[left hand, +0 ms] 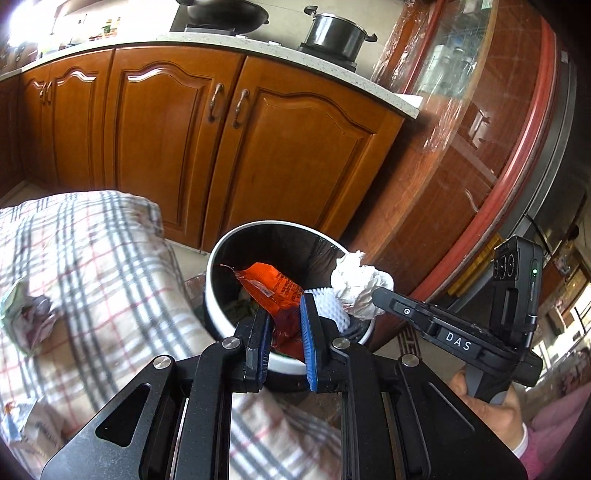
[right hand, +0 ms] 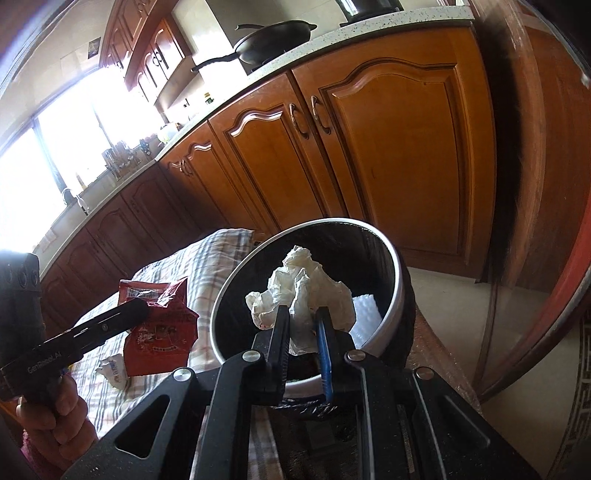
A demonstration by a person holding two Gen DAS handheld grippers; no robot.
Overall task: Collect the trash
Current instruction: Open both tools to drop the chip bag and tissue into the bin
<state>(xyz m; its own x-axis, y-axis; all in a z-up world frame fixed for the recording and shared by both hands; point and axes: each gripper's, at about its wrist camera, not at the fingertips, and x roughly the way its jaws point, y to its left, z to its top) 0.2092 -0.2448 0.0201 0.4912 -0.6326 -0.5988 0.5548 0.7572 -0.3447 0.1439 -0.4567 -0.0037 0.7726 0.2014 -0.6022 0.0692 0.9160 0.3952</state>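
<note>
My left gripper [left hand: 283, 314] is shut on a red snack wrapper [left hand: 271, 288] and holds it over the white-rimmed trash bin [left hand: 221, 254]. The wrapper also shows in the right wrist view [right hand: 159, 328]. My right gripper [right hand: 301, 321] is shut on a crumpled white tissue [right hand: 303, 291] and holds it above the bin [right hand: 397, 291]; the tissue also shows in the left wrist view [left hand: 360, 282]. White foam netting [right hand: 364, 314] lies inside the black-lined bin. More crumpled trash [left hand: 27, 317] lies on the plaid cloth [left hand: 103, 266].
Wooden kitchen cabinets [left hand: 221, 133] stand behind the bin, with a wok [left hand: 227, 13] and a pot [left hand: 334, 33] on the counter. A round glass-topped table [left hand: 480, 155] stands at the right. A small wrapper [right hand: 112, 371] lies on the cloth.
</note>
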